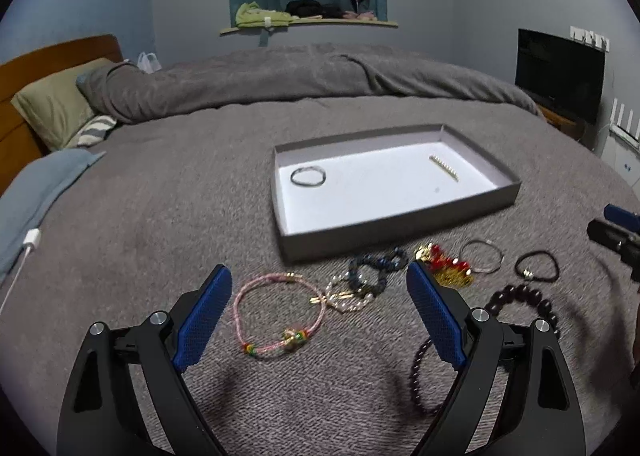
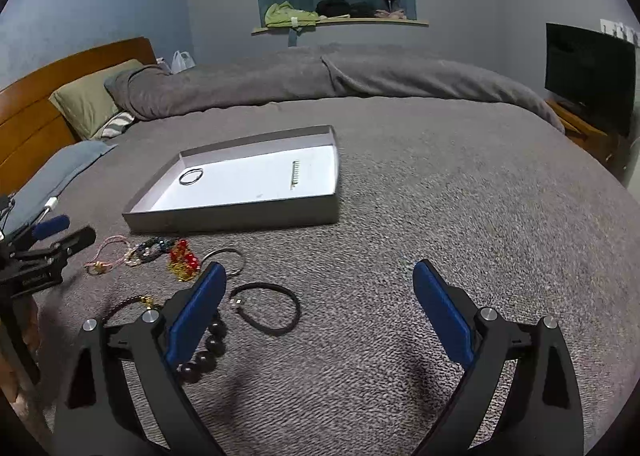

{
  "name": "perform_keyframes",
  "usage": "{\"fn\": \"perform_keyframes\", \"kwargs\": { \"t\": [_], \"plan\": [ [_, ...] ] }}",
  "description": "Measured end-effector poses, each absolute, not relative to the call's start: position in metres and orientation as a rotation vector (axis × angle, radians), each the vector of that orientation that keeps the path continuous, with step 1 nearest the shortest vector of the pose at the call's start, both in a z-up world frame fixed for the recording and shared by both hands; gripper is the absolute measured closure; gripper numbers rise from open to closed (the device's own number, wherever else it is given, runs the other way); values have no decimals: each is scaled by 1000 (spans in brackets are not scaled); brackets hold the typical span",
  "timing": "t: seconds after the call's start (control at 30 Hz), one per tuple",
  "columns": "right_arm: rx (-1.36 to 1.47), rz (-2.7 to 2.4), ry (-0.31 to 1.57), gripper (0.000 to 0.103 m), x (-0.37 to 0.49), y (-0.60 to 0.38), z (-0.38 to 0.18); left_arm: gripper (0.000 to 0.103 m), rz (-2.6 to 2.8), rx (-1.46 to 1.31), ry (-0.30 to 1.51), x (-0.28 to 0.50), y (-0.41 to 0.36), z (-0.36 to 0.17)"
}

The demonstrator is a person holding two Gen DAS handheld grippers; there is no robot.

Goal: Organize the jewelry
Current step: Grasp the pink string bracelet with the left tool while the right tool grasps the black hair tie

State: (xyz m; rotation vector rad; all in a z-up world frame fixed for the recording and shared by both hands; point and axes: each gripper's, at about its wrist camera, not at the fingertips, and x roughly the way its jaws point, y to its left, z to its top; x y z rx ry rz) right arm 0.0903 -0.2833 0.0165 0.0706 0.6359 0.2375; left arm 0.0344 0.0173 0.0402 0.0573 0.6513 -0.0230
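A grey tray (image 1: 400, 234) (image 2: 240, 217) with a white floor lies on the bed and holds a dark ring bracelet (image 1: 308, 176) (image 2: 191, 176) and a small gold comb (image 1: 445, 170) (image 2: 295, 175). Loose jewelry lies in front of it: a pink cord bracelet (image 1: 276, 316) (image 2: 108, 252), a pearl and blue bead cluster (image 1: 368, 276), a red and gold piece (image 1: 448, 266) (image 2: 184, 260), a silver ring bracelet (image 1: 480, 256) (image 2: 224, 260), a black cord bracelet (image 1: 536, 266) (image 2: 266, 308), and a dark bead bracelet (image 1: 520, 296) (image 2: 208, 348). My left gripper (image 1: 320, 316) is open above the pink bracelet. My right gripper (image 2: 320, 312) is open, right of the black cord bracelet.
The grey blanket (image 1: 200, 215) covers the bed. Pillows (image 1: 56, 103) and a wooden headboard (image 1: 24, 67) are at the left. A charger cable (image 1: 24, 252) lies at the left edge. A TV (image 1: 560, 75) stands at the right.
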Motion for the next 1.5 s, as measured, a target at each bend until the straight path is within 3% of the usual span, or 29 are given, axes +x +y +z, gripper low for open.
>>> {"fn": "perform_keyframes", "kwargs": {
  "t": [0.33, 0.73, 1.17, 1.3, 1.5],
  "plan": [
    [82, 209, 659, 6, 101, -285, 2, 14, -42, 76, 655, 34, 24, 34],
    [58, 184, 682, 6, 104, -283, -8, 14, 142, -125, 698, 43, 107, 18],
    [82, 199, 734, 6, 108, -281, -18, 49, 56, -36, 807, 58, 88, -2],
    [86, 218, 747, 6, 107, -277, -21, 67, 22, -27, 835, 60, 87, -6],
    [41, 239, 756, 28, 104, -264, -22, 72, 32, 12, 857, 65, 77, -12]
  ]
}}
